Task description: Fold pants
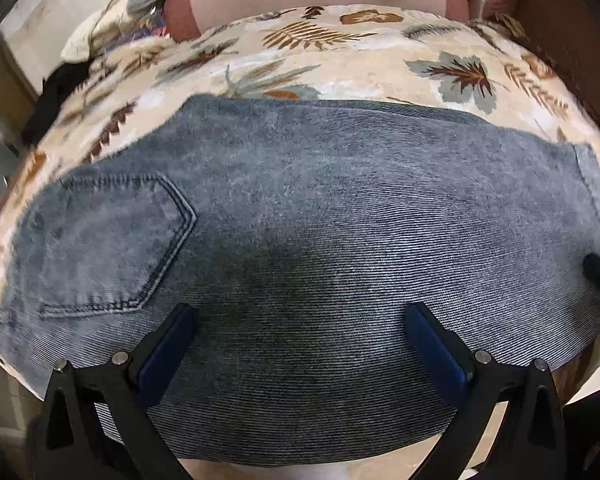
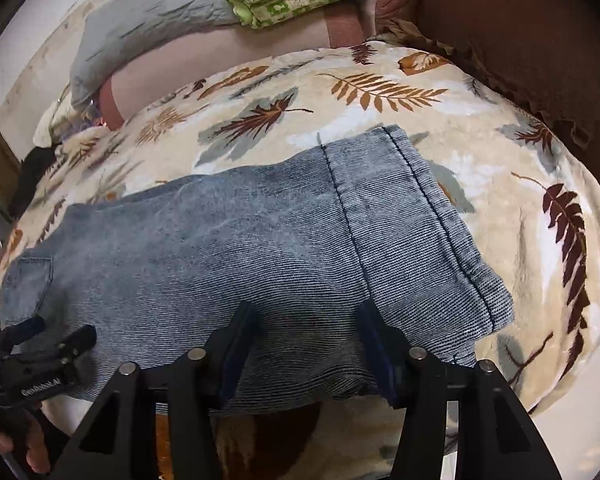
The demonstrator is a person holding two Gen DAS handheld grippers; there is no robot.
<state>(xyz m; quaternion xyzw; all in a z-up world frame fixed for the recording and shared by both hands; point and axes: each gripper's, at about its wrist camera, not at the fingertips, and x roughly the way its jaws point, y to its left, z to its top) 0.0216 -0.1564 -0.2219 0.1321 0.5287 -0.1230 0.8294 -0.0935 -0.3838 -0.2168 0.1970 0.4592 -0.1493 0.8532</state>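
We have the jeans lying flat across the leaf-print blanket, already doubled leg on leg, with the back pocket at the left of the left wrist frame and the stitched hem at the right of centre in the right wrist frame. Our left gripper hangs over the near edge of the denim, bottom centre of its frame, jaws wide apart with nothing between the blue pads but flat cloth below. Our right gripper sits low in its own frame near the hem end, jaws partly apart; the pads straddle the near edge, and we judge they are not pinching it, though the cloth bunches slightly there.

The step in hand looks like taking hold of the near edge for the next fold. To do it well, we should bring each set of pads down so one finger slips under all the layers (both legs, not just the top one) and close firmly. Both grips should sit on the same long edge, well apart, so the fold line stays straight. Then lift evenly; denim is stiff and heavy, so a lopsided lift would skew the stack.
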